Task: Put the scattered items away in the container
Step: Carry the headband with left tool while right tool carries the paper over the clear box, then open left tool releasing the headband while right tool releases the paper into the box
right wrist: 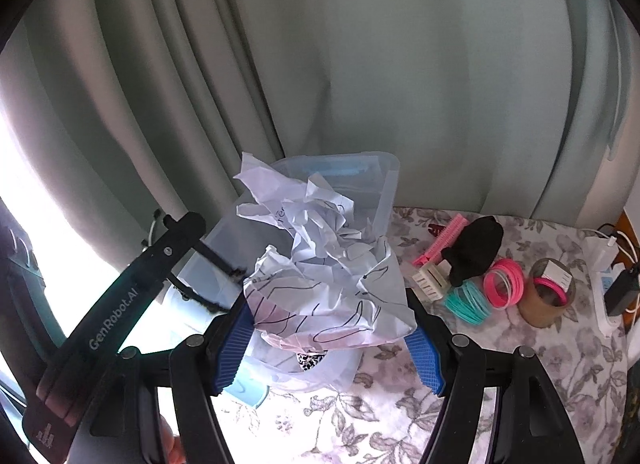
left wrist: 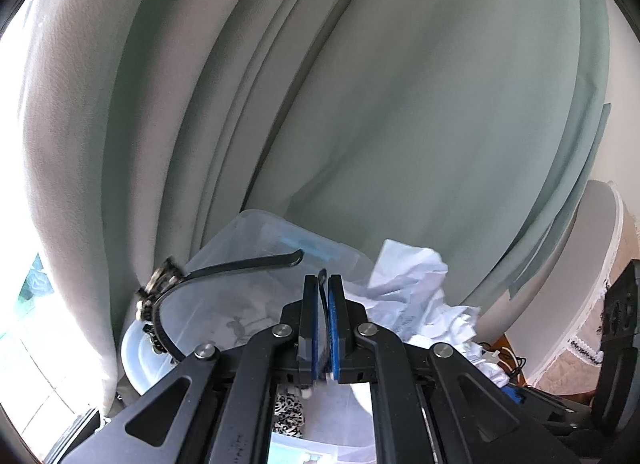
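From the left wrist camera we see the left gripper (left wrist: 322, 284) with its blue-padded fingers (left wrist: 335, 304) pressed nearly together on one thin end of a black headband (left wrist: 160, 304), which arcs out to the left and carries a cluster of ornaments on its curve; the other end of the band juts free to the right above the clear plastic container (left wrist: 256, 232). The container sits just ahead of and below the fingers, against the pale green curtain (left wrist: 400, 103), and a leopard-print item (left wrist: 289, 412) shows beneath the gripper frame. To the right, crumpled white paper (left wrist: 416, 288) rises beside the container, and at the far right edge we catch part of the right gripper (left wrist: 618, 316). From the right wrist camera we see the right gripper (right wrist: 330, 328) spread fairly wide, its pads (right wrist: 234, 348) clamped on either side of a large wad of that crumpled paper (right wrist: 320, 264) (black line drawings show on it), held above the near part of the container (right wrist: 376, 183). The left gripper's arm (right wrist: 120, 304) crosses the left side with the headband (right wrist: 212, 276) beneath it. On the floral tablecloth (right wrist: 480, 384) to the right lie a pink comb (right wrist: 442, 240), a black cloth item (right wrist: 476, 252), teal hair bands (right wrist: 468, 300), pink hair bands (right wrist: 504, 282), and a roll of brown tape (right wrist: 546, 292), all outside the container.
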